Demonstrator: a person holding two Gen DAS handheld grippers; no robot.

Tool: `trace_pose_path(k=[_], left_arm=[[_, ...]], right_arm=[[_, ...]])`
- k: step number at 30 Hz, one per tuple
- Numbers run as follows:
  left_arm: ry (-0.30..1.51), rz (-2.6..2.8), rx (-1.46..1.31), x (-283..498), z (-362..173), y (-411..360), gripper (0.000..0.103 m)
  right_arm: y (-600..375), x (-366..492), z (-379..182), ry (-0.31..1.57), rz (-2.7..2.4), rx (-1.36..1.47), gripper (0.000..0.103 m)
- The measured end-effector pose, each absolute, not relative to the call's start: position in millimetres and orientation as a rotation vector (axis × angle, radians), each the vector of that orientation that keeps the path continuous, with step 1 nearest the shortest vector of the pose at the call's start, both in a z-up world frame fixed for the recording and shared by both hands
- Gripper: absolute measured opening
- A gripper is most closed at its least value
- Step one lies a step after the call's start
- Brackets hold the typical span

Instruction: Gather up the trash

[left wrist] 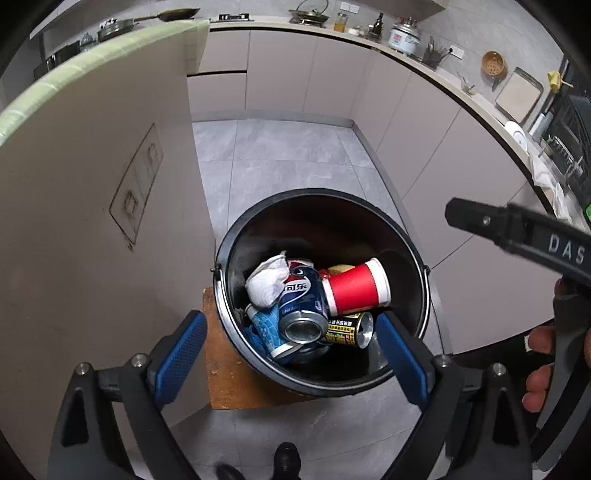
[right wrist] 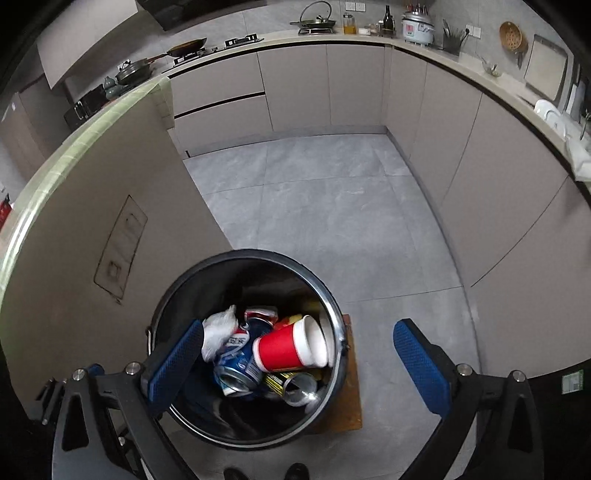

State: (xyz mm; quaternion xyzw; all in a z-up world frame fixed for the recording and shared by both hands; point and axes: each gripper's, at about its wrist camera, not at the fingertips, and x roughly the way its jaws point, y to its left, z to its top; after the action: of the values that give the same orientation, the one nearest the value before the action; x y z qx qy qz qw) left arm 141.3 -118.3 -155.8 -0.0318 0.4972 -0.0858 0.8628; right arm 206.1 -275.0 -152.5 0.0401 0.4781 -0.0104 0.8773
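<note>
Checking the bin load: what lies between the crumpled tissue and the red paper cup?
The blue cola can lies between the tissue and red cup, clearest in the left wrist view.

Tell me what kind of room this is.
Most likely a home kitchen: a black frying pan sits on a gas hob, a white rice cooker stands on the pale L-shaped countertop, and plain beige cabinet doors run beneath it.

Blue, cross-hatched pads (left wrist: 183, 354) are mounted on black, silver-screwed fingers. White "DAS" lettering is seen on the right gripper (left wrist: 517, 232) at three o'clock.
</note>
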Motion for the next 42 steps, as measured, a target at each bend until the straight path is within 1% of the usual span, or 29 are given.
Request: trace_pose_path(k=[5, 9, 10, 13, 15, 22, 31, 37, 42], left_arm=[[1.021, -0.170, -0.054, 131.3, -140.0, -110.6, 0.094], [1.004, -0.160, -0.057, 107.4, -120.0, -100.1, 0.095], [0.995, -0.156, -0.058, 97.5, -110.5, -95.8, 0.097], [0.959, -0.146, -0.063, 72.2, -86.2, -91.5, 0.099], [0.942, -0.145, -0.057, 56.4, -72.3, -89.4, 0.102], [0.867, -0.140, -0.067, -7.8, -26.0, -65.2, 0.103], [0.803, -0.130, -0.107, -62.4, 10.6, -39.4, 0.103], [0.717, -0.117, -0.078, -84.6, 34.6, -43.1, 0.103], [0.690, -0.117, -0.073, -82.8, 39.0, -42.8, 0.103]], right_arm=[[-274.4, 184.5, -141.8, 0.983, -0.040, 0.079, 0.103], [-266.8, 155.0, -123.1, 0.980, -0.038, 0.083, 0.103], [-264.9, 145.6, -116.6, 0.979, -0.035, 0.090, 0.103], [-255.5, 114.8, -94.3, 0.959, -0.031, 0.065, 0.103], [-247.6, 92.2, -79.9, 0.940, -0.022, 0.031, 0.103], [-232.6, 12.5, -29.6, 0.874, -0.017, 0.004, 0.103], [-201.2, -64.3, 19.5, 0.824, 0.055, -0.024, 0.103], [-185.4, -92.2, 44.4, 0.752, 0.074, -0.056, 0.103], [-186.3, -99.4, 56.4, 0.720, 0.074, -0.059, 0.103]])
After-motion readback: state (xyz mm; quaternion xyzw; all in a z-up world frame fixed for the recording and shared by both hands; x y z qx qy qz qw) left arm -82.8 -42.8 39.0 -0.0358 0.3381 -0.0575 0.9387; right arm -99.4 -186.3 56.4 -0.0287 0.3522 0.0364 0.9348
